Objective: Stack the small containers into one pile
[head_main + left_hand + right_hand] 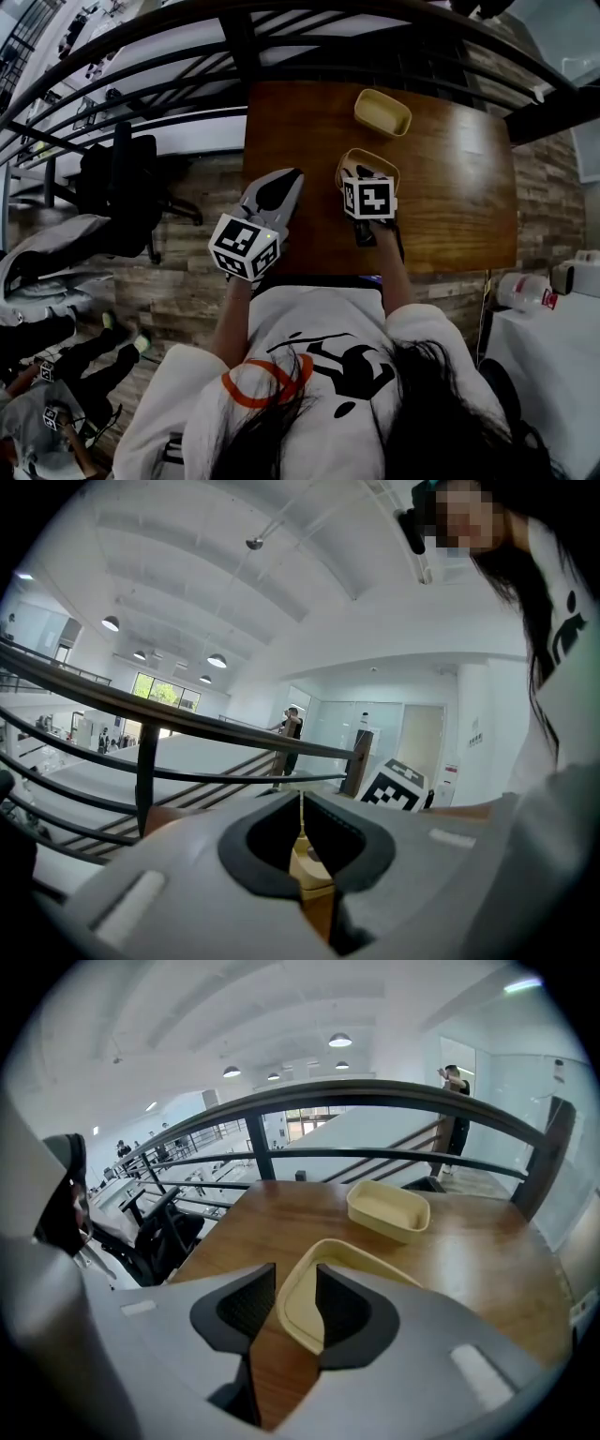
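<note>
Pale yellow containers (382, 112); brown woodgrain table (459, 197); grey-brown plank floor (187, 272).

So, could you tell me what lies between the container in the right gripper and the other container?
Only bare wooden table separates the gripped container from the far container; the right gripper view shows it.

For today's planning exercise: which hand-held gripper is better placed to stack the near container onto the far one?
Right. The right hand-held gripper clamps the near container, the far container just ahead; the left hand-held gripper is shut and empty.
</note>
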{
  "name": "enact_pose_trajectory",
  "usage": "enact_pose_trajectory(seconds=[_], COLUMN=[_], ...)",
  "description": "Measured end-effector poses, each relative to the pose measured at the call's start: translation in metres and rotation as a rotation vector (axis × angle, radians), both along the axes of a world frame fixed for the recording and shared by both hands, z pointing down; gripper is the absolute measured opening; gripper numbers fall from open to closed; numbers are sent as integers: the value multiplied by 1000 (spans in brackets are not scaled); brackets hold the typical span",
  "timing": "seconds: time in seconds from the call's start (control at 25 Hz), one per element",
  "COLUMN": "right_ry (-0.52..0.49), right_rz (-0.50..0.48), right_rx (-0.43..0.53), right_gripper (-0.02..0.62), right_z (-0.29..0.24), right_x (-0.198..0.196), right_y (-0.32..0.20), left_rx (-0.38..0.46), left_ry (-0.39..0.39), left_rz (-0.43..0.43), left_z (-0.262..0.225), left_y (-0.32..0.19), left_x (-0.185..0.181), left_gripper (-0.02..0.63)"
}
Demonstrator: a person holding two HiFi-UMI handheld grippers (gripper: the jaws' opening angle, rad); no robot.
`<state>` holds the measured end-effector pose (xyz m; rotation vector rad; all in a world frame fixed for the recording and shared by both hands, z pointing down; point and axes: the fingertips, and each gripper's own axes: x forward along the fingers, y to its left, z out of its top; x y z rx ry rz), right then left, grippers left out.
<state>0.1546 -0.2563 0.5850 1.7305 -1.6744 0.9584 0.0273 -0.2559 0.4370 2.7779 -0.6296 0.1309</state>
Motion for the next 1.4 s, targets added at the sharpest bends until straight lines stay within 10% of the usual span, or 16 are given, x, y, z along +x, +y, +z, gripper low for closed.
enact_pose_trajectory(seconds=[0.52, 1.08, 1.4], right_ry=[40, 159, 252], right_rz=[-130, -420, -674], right_rx=[104, 68, 1], right_gripper=[163, 164, 167], right_z=[-23, 12, 69], right_x=[79, 192, 190], right_y=[-5, -48, -86], left_rx=[-33, -63, -66], left_ry=[-18, -71, -113], left_rz=[-2, -86, -189], left_z=[8, 18, 30], left_y=[9, 31, 37], left_x=[54, 116, 128], left_gripper=[0, 0, 0])
